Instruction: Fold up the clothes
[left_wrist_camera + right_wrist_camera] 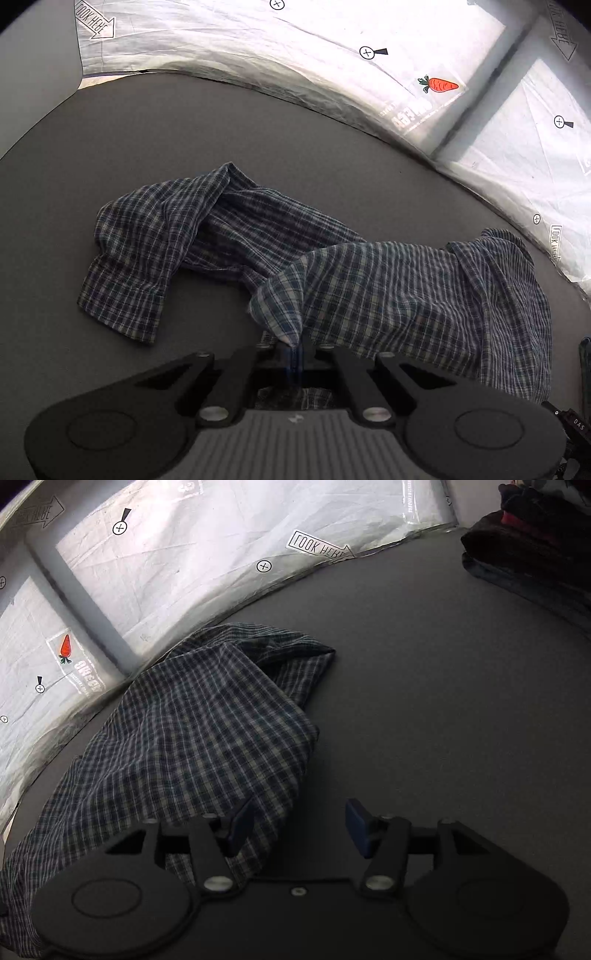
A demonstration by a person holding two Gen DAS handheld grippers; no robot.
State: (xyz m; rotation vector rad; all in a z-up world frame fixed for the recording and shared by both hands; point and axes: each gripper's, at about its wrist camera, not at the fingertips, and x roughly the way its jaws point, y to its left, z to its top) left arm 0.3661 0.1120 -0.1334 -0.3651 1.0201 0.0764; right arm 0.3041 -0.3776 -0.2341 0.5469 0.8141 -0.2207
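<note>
**Plaid shirt on grey table, left gripper pinching its edge**

Plaid shirt (332,266) lies crumpled across the grey table (147,147), one sleeve flung out to the left in the left wrist view, the body bunched toward the right. Left gripper (293,347) clenched on a fold of the shirt's edge; the cloth rises to a peak at the pinch. Right gripper (299,825) stands released, blue pads (356,821) apart over bare table, the left pad just over the shirt's hem, nothing pressed between them. White plastic sheeting (203,572) with a carrot sticker (65,647) backs the table. Stack of dark folded clothes (535,554) sits at the far right corner. No containers in view
</note>
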